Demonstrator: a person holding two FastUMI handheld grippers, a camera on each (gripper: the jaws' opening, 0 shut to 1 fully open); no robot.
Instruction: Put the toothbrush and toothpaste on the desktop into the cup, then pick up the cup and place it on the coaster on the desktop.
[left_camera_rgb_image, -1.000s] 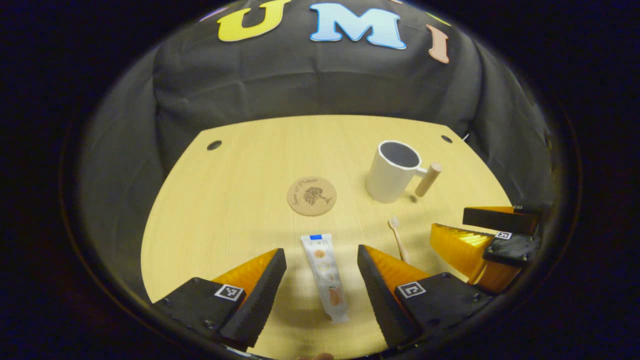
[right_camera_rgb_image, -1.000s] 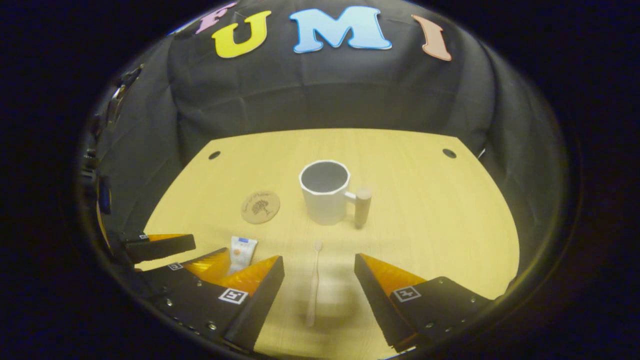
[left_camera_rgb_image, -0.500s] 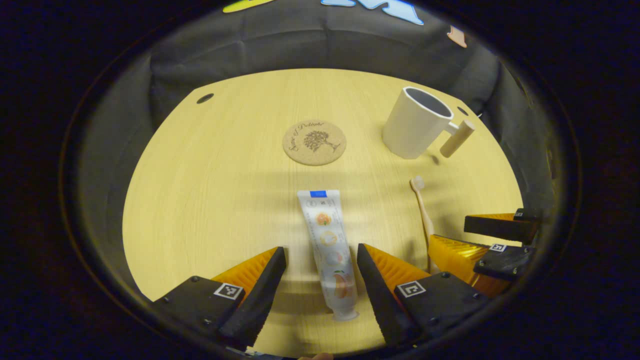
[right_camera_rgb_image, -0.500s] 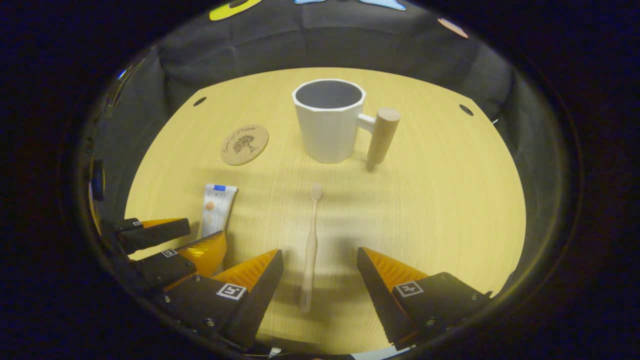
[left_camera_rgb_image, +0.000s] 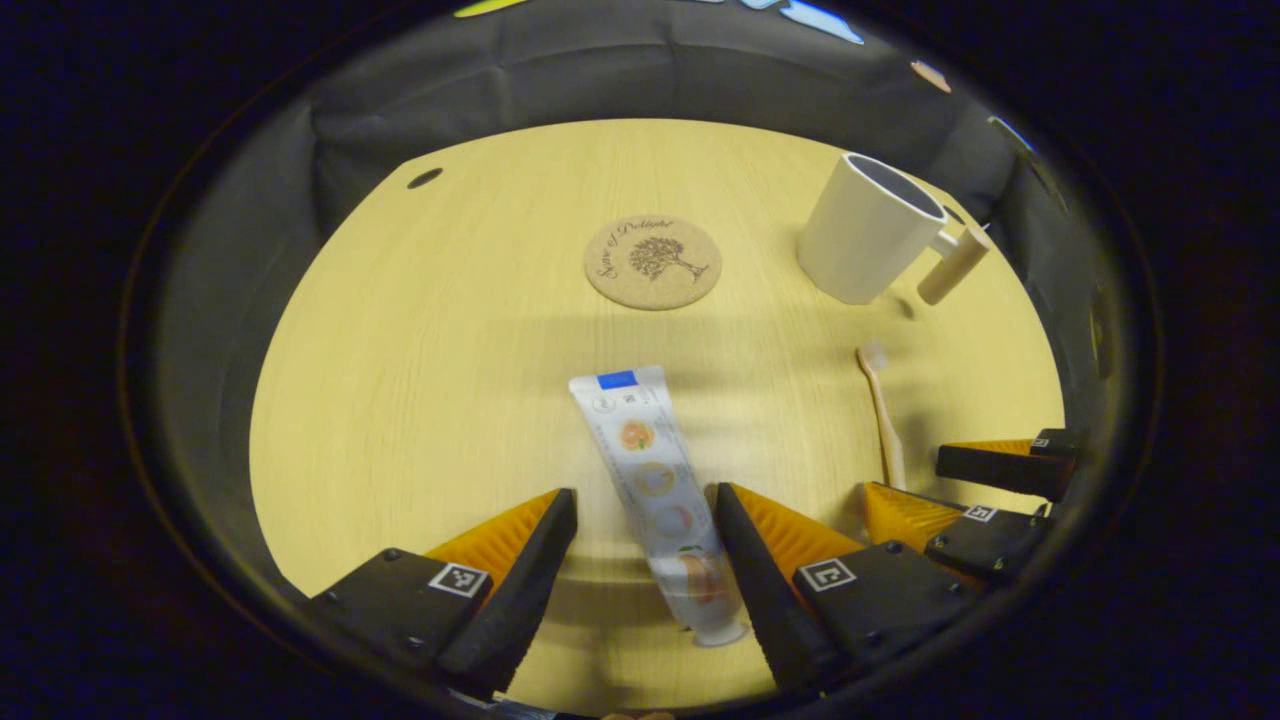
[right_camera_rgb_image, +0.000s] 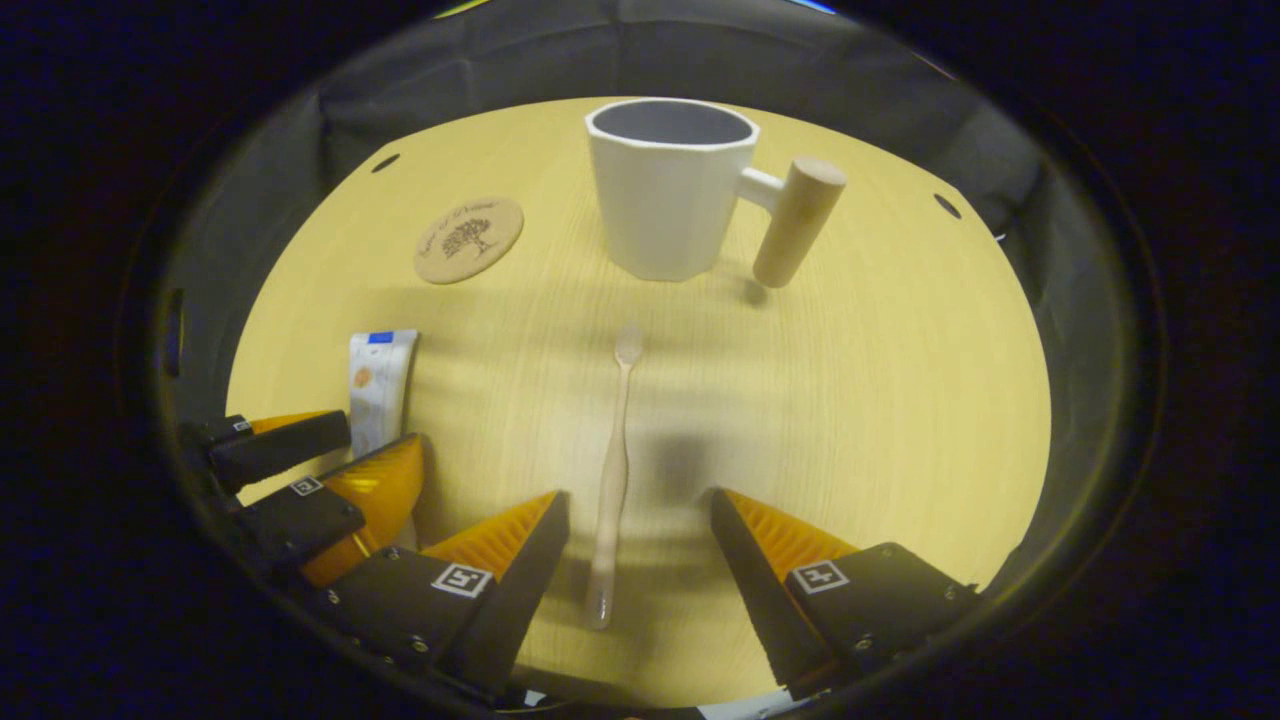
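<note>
While both items lie flat on the bench, each rests between the spread fingers of its own gripper. The toothpaste is a soft, flat laminated tube, white with a blue band at its crimped end and a round cap at the other. Its long axis runs roughly along the reach of the left gripper, skewed slightly so that the cap end sits close against the right-hand finger. The crimped end points toward the far edge of the bench. The left gripper's fingers are apart, with no contact visible on the tube.

The toothbrush is a thin, rigid, pale stick with a small bristle head. It lies lengthwise inside the right gripper, handle end nearest and closer to the left-hand finger, head pointing toward the cup. The right gripper's fingers are also apart and clear of the handle.

Judged from this layout, each closing stroke acts across a long axis. The slim handle offers little height above the bench.

The cup is a faceted white mug with a wooden peg handle, upright and empty, toward the far edge. The coaster is a round cork disc with a printed tree, lying apart from the cup, beyond the toothpaste.
</note>
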